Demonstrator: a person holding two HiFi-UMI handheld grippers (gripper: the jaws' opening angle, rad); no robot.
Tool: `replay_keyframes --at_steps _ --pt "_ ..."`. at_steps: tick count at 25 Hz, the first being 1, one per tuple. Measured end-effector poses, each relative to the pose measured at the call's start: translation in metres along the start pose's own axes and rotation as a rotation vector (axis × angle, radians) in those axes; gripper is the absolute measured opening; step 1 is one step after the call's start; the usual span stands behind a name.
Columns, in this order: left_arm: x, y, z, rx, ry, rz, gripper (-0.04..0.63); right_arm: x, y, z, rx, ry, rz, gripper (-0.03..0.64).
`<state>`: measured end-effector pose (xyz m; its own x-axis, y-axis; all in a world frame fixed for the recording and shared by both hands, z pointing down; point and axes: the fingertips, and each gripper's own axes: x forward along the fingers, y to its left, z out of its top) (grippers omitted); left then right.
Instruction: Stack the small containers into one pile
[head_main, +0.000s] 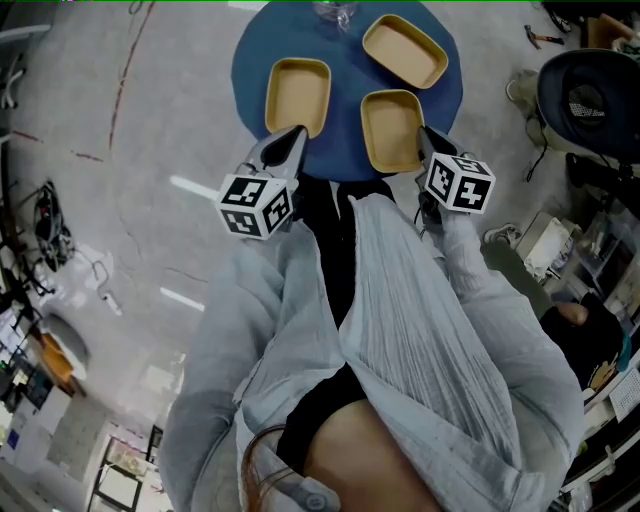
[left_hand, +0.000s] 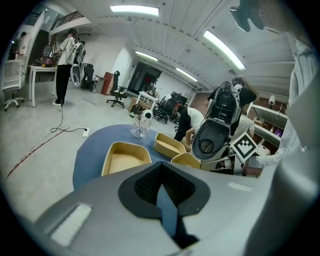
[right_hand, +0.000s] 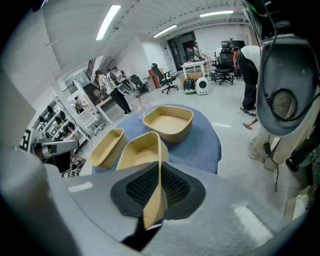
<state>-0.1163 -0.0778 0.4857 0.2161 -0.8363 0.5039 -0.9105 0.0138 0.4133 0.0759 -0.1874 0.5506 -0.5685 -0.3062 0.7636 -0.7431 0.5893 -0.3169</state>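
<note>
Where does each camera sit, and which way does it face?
Head view: on the person's head, looking down at the table and containers; shirt, left tool, right tool show.
Left gripper view: on the left tool, facing across the table; own jaws, right tool's cube show.
Right gripper view: on the right tool, facing across; jaws clamp a container.
Shared: three containers.

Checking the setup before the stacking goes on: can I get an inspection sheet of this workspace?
Surface: round blue table.
Job's things: three tan containers, unstacked: left container, far container, near container.
Clutter: clear glass at the table's far edge.
Grippers: right gripper shut on the near container's wall; left gripper shut, empty.
Cables: cable and power strip on the floor.
Surroundings: office chairs, desks, people.
</note>
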Motion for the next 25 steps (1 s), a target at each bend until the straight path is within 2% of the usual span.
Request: replay_keyframes --at_steps 12,19,25 --pt "-0.015 0.027 0.018 0.044 -0.033 -0.028 0.015 -0.016 0.023 0.028 0.043 -0.106 -0.037 0.018" --pt "-0.019 0.046 0.028 0.052 -0.054 -0.031 0.015 -0.016 0.048 0.043 0.085 -0.156 -0.017 0.018" --pt "-0.031 0.068 0.034 0.052 -0.059 -0.033 0.015 -0.007 0.075 0.048 0.16 -0.172 0.018 0.018"
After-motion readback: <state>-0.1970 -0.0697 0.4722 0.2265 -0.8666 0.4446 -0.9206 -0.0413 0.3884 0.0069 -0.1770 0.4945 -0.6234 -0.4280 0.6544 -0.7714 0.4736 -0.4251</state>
